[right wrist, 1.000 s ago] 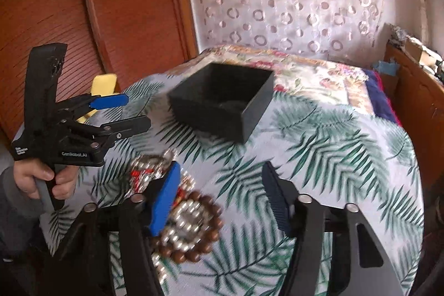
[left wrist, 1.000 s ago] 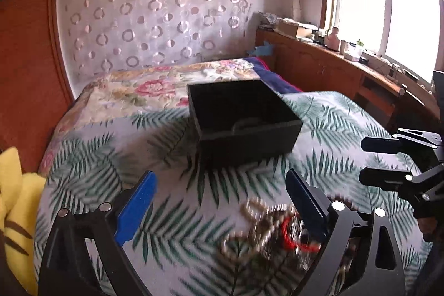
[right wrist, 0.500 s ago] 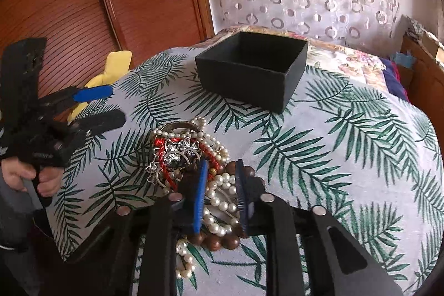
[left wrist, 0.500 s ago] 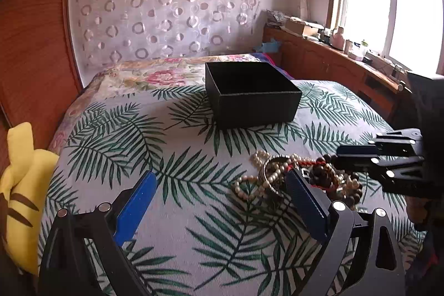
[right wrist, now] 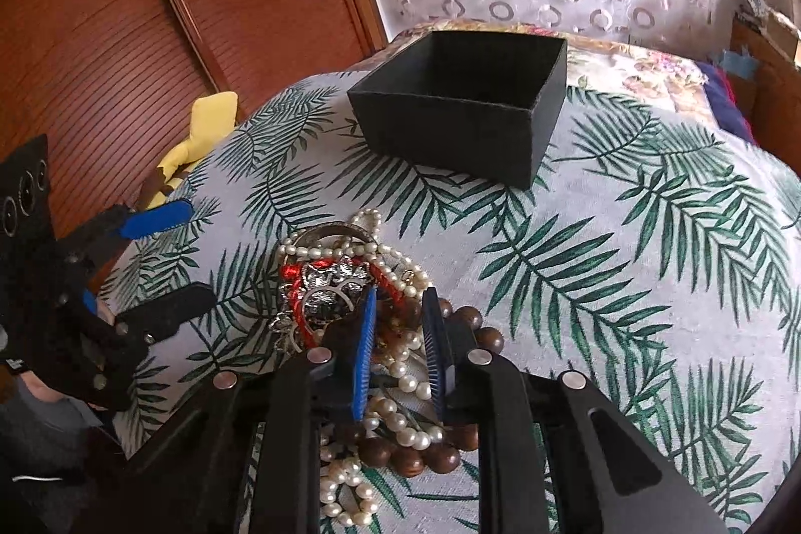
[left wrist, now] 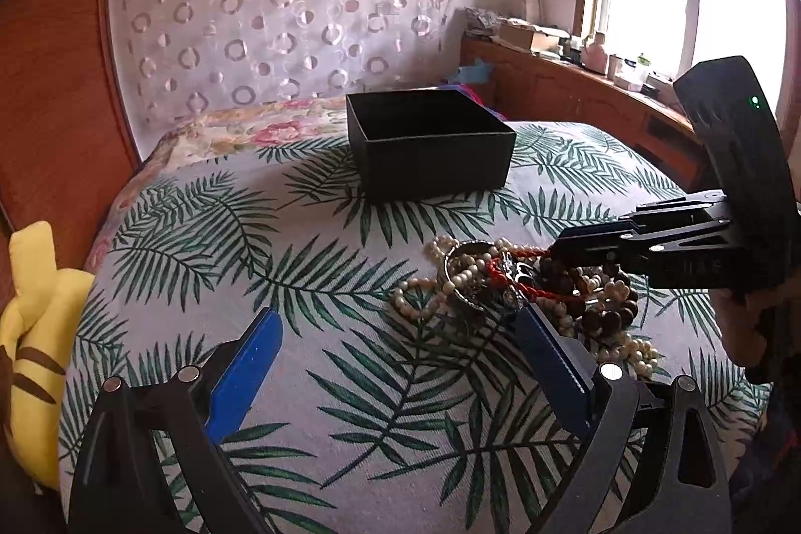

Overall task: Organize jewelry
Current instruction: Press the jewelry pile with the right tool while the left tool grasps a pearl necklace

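Jewelry pile [right wrist: 360,309] lies on the leaf-print bedspread [right wrist: 626,284], a tangle of white pearl strands, a red cord, a silver piece, a metal bangle and brown wooden beads [right wrist: 430,454]. Pieces overlap and cannot be separated by eye.

Black open box [right wrist: 465,118] sits on the bed beyond the pile, apart from it, bare bedspread between them. As far as its inside shows, nothing lies in it.

Right tool [right wrist: 398,314]: jaws have just been closing and now stand narrow, set down into the near side of the pile with pearls and wooden beads between the blue pads. Pads look pressed on the strands; exactly which strand is gripped cannot be told.

Left tool [left wrist: 395,344]: jaws wide apart, nothing between them, hanging above bare bedspread just left of the pile; its right finger overlaps the pile's near edge in view.

Yellow plush toy [left wrist: 35,334] at the bed's left edge against the wooden panel [right wrist: 150,8]. Cluttered window ledge [left wrist: 575,53] on the far right.
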`<state>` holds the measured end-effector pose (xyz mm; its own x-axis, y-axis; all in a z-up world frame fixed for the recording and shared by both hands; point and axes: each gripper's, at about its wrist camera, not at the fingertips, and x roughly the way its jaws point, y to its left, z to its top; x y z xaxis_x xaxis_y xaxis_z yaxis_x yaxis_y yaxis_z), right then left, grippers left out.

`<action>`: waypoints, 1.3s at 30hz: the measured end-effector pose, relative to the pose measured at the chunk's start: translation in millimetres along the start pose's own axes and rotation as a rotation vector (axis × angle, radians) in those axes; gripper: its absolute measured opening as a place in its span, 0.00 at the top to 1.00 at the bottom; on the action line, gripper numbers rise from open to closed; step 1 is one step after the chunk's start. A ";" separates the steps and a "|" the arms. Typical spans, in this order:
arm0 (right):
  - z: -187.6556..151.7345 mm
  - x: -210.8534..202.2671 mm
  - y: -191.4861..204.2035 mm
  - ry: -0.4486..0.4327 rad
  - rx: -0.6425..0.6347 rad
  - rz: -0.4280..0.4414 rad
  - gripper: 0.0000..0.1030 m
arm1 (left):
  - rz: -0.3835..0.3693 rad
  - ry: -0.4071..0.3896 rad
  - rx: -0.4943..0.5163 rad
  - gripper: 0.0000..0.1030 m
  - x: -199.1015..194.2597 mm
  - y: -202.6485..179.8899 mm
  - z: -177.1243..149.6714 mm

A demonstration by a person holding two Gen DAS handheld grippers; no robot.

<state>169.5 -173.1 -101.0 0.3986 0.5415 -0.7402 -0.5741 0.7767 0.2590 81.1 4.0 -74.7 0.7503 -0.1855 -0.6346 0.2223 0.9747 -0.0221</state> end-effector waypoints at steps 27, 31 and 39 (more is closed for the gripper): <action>10.9 -88.6 9.6 -0.237 -0.069 -0.051 0.93 | -0.001 0.061 -0.006 0.12 10.6 2.0 -2.4; 8.6 -96.9 2.8 -0.242 -0.069 -0.080 0.93 | -0.011 0.073 0.005 0.12 15.2 -2.5 -0.2; -6.3 -91.1 -14.3 -0.216 -0.038 -0.106 0.93 | -0.026 0.131 0.058 0.56 31.3 -10.1 8.2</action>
<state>136.9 -235.6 -41.2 0.5991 0.5174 -0.6111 -0.5462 0.8221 0.1605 107.5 -12.7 -88.1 0.6571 -0.1893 -0.7296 0.2794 0.9602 0.0025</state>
